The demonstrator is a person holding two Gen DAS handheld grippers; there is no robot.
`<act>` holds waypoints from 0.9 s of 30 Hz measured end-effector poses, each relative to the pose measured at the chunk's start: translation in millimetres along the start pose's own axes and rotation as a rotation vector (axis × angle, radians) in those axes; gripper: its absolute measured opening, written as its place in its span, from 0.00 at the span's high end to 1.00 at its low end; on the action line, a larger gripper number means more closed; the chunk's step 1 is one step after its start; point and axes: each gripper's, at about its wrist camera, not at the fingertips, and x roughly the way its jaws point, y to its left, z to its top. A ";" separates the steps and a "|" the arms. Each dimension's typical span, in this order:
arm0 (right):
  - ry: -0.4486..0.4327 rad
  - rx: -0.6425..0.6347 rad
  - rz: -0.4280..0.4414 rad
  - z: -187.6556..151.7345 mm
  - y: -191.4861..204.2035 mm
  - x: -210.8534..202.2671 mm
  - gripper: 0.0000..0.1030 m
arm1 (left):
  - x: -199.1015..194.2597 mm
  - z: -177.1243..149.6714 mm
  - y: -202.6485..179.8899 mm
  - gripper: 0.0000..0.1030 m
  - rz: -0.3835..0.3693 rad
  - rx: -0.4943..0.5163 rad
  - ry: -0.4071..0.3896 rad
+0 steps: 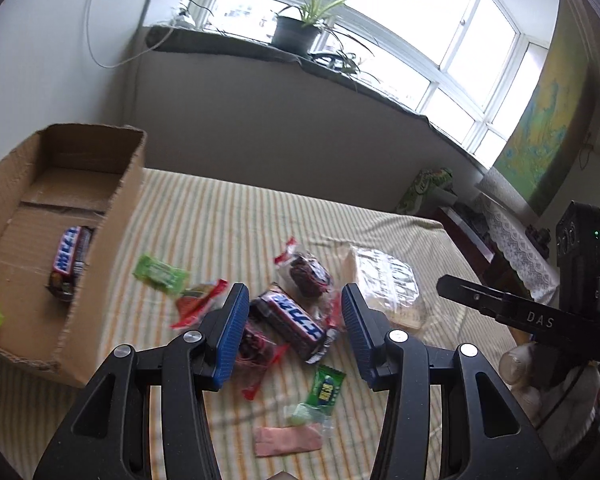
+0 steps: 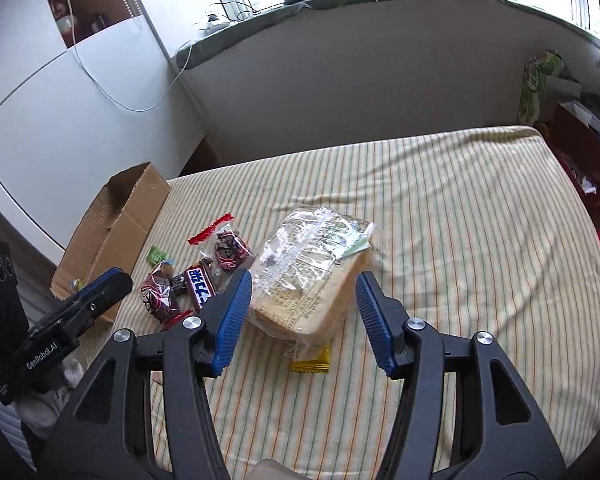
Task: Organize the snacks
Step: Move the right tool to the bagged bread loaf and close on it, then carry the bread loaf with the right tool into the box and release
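The left gripper (image 1: 292, 332) was held wide open above a striped cloth (image 1: 228, 216), and nothing was caught between its blue pads (image 1: 230, 336). A dark candy bar (image 1: 290, 322) with blue and white letters was seen lying on the cloth in the gap between them. A red-edged bag of dark snacks (image 1: 306, 272) was lying just behind the bar, and a red packet (image 1: 198, 304) was seen to the left of it. A green packet (image 1: 160, 274) was found near the red one. A small green sweet (image 1: 326, 390) and a pink wrapper (image 1: 288, 442) were lying close to the camera.

A cardboard box (image 1: 128, 200) was set on the left side of the cloth. A second candy bar (image 1: 70, 258) had been put inside it.

The right gripper (image 2: 304, 316) was also held wide open, with nothing gripped. A clear bag of bread (image 2: 312, 268) was seen on the cloth between its pads (image 2: 234, 320). A yellow packet (image 2: 312, 362) was partly hidden under the near end of the bread. In this view the candy bar (image 2: 200, 286) and the bags of dark snacks (image 2: 230, 252) were lying left of the bread, with the box (image 2: 116, 232) beyond them.

A potted plant (image 1: 296, 28) was kept on the window sill at the back.
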 end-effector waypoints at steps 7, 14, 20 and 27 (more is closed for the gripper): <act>0.039 0.088 0.075 -5.4 -25.5 17.9 0.45 | 40.0 -8.3 -22.9 0.55 -0.083 -0.004 0.118; 0.046 0.136 0.148 -4.6 -34.3 30.3 0.52 | 69.1 -5.5 -33.4 0.55 -0.130 -0.022 0.189; 0.057 0.166 0.163 -3.1 -43.8 41.2 0.56 | 79.2 2.6 -27.0 0.55 -0.126 -0.053 0.198; 0.082 0.152 0.193 -3.8 -45.0 51.9 0.70 | 88.0 -3.1 -39.0 0.55 -0.126 0.001 0.219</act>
